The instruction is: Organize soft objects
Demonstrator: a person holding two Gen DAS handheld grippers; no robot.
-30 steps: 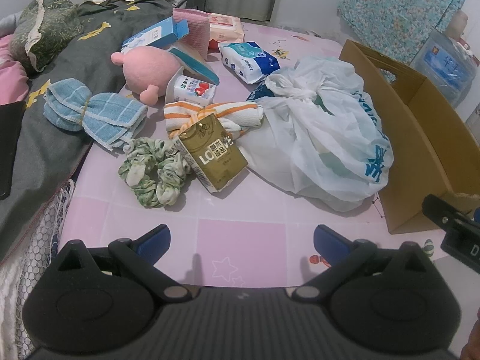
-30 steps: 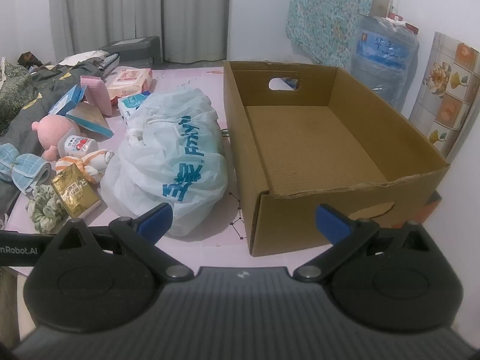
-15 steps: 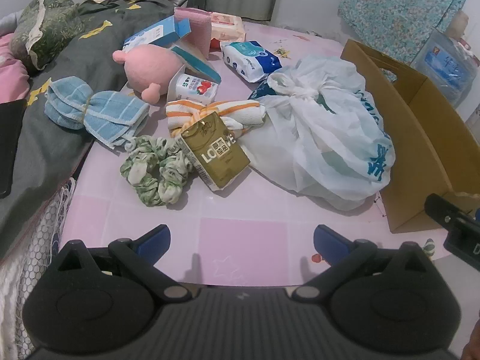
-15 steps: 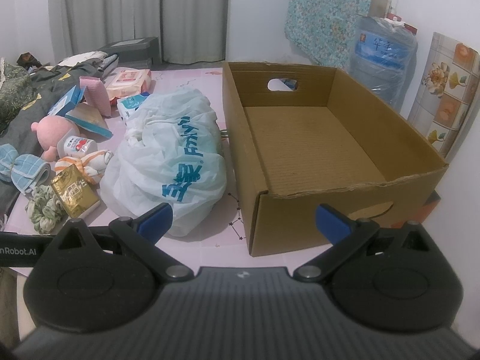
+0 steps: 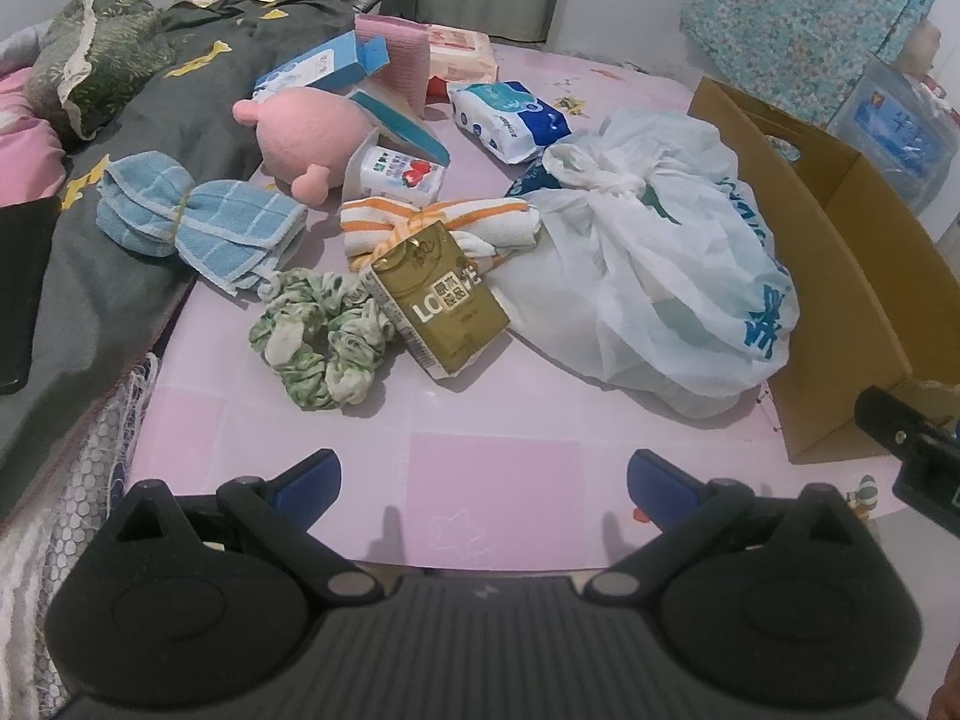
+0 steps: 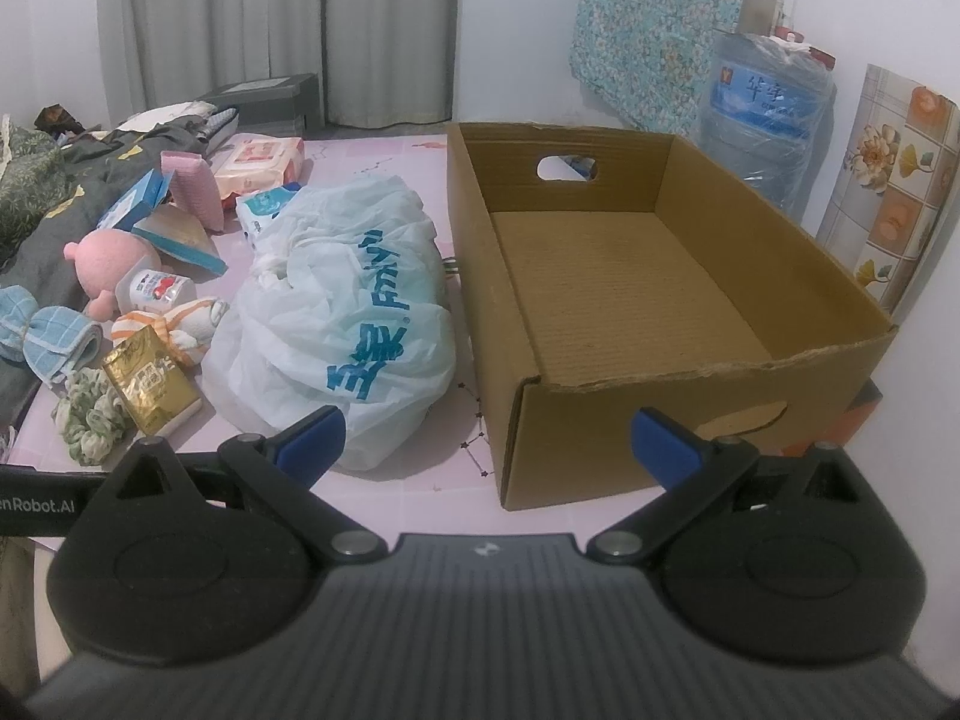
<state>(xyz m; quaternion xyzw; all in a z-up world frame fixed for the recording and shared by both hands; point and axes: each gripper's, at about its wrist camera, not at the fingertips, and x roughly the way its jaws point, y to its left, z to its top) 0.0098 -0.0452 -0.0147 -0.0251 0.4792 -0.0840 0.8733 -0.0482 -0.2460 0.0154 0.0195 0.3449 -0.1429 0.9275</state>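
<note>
While both tools hover short of the clutter, the left gripper [image 5: 483, 471] and right gripper [image 6: 486, 435] stand with jaws spread wide and nothing between them. The soft goods lie loose on the pink worktop [image 5: 498, 498]: a green scrunchie [image 5: 318, 342], blue checked cloth [image 5: 198, 222], striped towel [image 5: 444, 222], pink plush [image 5: 306, 135] and knotted plastic bag [image 5: 654, 276]. The cardboard box [image 6: 630, 282], empty and just beside the bag, is presumably the destination, so sorting appears not yet begun.
</note>
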